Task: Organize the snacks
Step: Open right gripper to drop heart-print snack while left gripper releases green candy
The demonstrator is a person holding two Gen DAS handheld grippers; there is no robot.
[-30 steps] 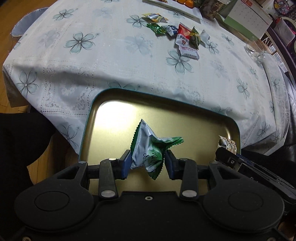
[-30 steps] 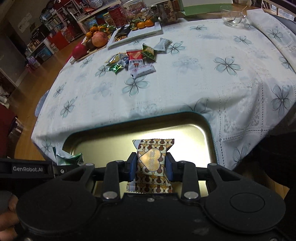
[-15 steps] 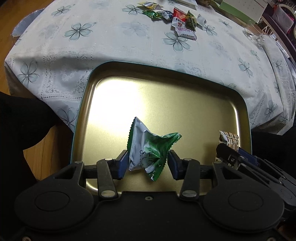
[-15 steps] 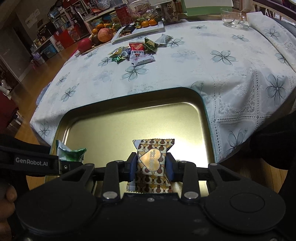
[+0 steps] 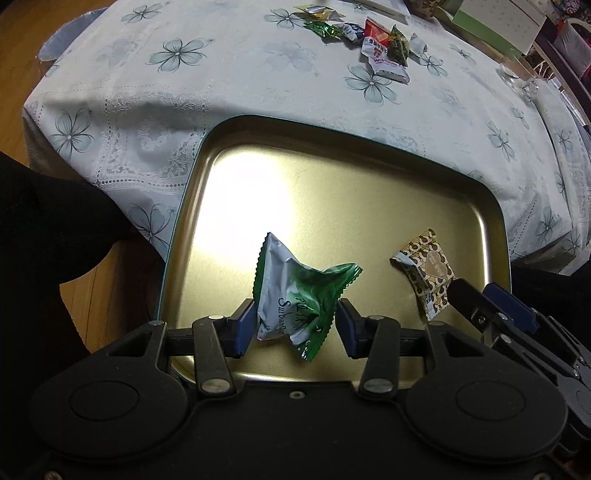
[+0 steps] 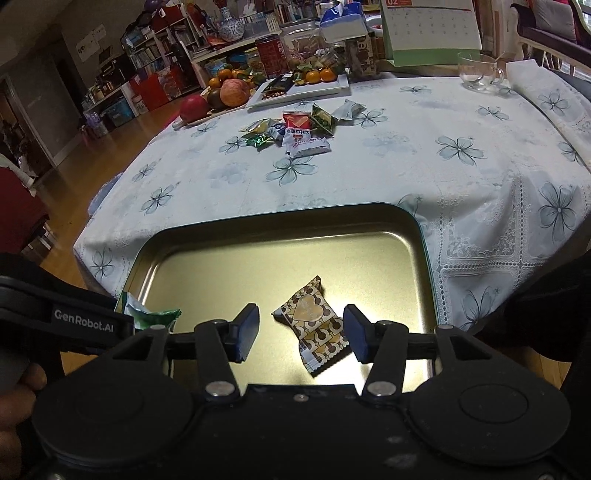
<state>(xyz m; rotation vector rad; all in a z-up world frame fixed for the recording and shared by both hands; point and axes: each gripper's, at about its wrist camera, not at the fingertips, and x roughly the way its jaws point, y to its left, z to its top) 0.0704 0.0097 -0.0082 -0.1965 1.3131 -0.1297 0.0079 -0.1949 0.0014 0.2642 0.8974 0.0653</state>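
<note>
A gold metal tray sits just below the table's near edge. My left gripper hovers over its near side. A green and silver snack packet stands upright between the jaws, and both pads still touch its sides. My right gripper is over the tray's right part, its jaws opening. A brown packet with a gold heart lies tilted on the tray between those fingers, clear of both pads. In the left wrist view the brown packet lies just ahead of my right gripper.
Several loose snack packets are piled mid-table on the flowered tablecloth. Beyond them stand a fruit board, a white plate, a glass cup and a calendar. A hand grips the left tool.
My right gripper has opened and the brown packet has dropped flat onto the tray. My left jaws have spread a little around the green packet. Both grippers have shifted further over the tray.
</note>
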